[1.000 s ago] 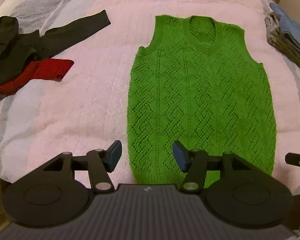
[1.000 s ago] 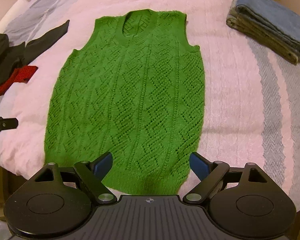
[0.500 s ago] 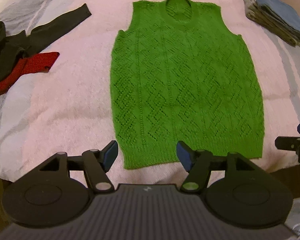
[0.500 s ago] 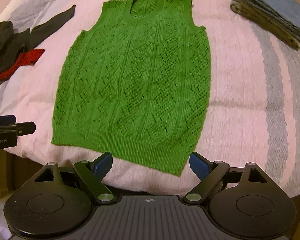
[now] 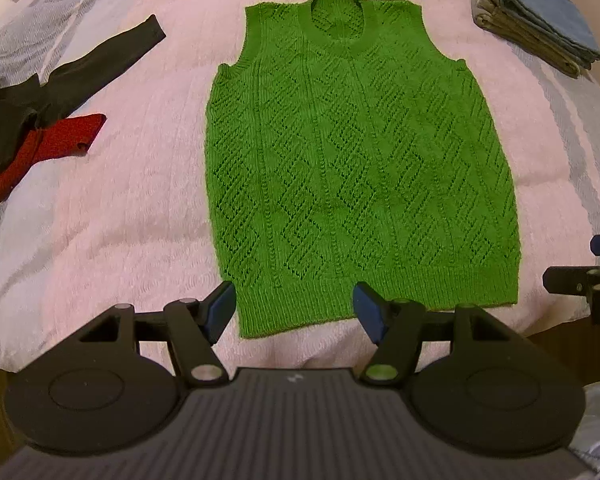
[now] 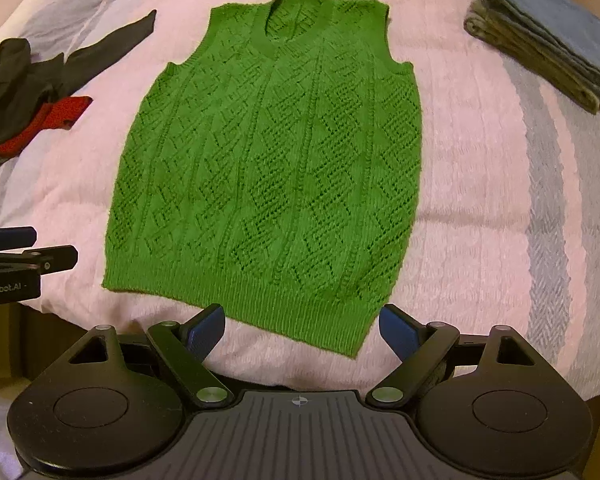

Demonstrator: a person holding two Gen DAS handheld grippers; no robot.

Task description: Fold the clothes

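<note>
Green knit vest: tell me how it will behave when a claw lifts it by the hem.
The green knit vest will likely drape and sag limply, since it lies flat with no stiffness. Its open lacy stitch suggests it is light and may stretch or snag on the fingertips. The fuzzy pink blanket may drag on it slightly.

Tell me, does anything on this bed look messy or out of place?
Only the heap at the left: a black garment lies crumpled over a red one, unfolded. The green vest lies flat and straight, and the folded stack at the right is tidy.
</note>
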